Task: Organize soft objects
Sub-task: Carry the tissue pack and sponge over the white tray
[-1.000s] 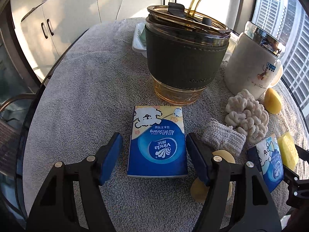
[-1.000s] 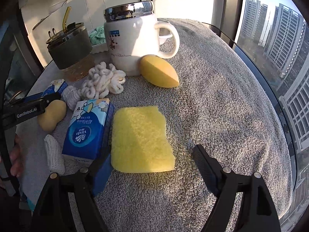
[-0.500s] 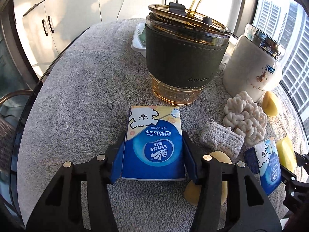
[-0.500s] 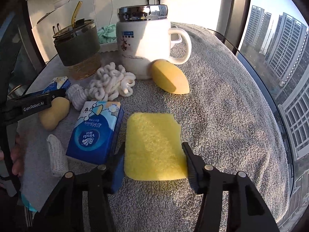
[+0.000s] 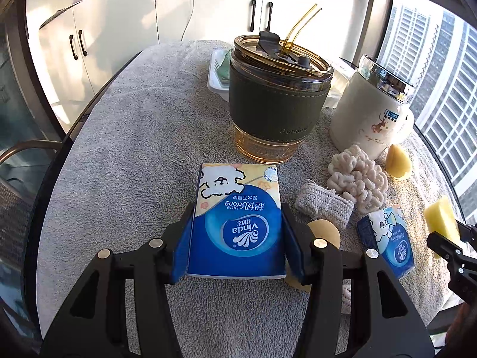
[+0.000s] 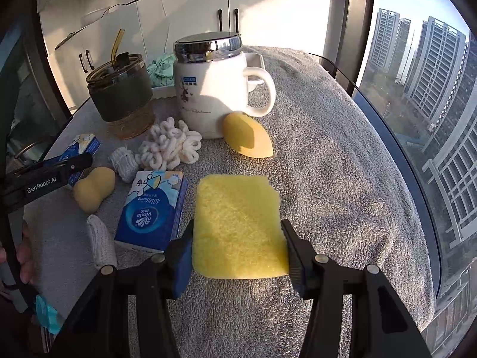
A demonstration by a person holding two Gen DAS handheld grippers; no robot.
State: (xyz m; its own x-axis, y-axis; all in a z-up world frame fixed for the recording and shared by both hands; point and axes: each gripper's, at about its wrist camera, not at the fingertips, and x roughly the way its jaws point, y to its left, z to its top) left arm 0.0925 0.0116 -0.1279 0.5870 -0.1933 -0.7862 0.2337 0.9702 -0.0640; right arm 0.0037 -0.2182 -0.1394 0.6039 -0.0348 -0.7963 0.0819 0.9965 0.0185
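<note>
Left tool [image 5: 237, 246]: its blue pads are clamped on both long sides of a blue tissue pack [image 5: 238, 223]; the jaws have just been closing on it, with the pack between them.
Right tool [image 6: 237, 252]: its pads squeeze the near end of a yellow sponge [image 6: 237, 226]; these jaws too have just been closing, with the sponge between them.
Worktop [image 6: 328, 164]: covered by a grey towel, beside a window.
Second tissue pack [image 6: 153, 208]: lies flat just left of the sponge.
Peanut-shaped sponge [image 6: 94, 188]: further left, near the left tool's arm.
Cream scrunchie [image 6: 168, 146]: between the two cups, towards me.
Knitted roll [image 6: 123, 162]: just left of the scrunchie.
Egg-shaped sponge [image 6: 247, 138]: touching the foot of the white mug [image 6: 214, 89].
Amber glass tumbler [image 5: 277, 95]: upright behind the held pack, dark sleeve, lid and straw.
White tray [image 5: 216, 80]: behind the tumbler, holding something green.
</note>
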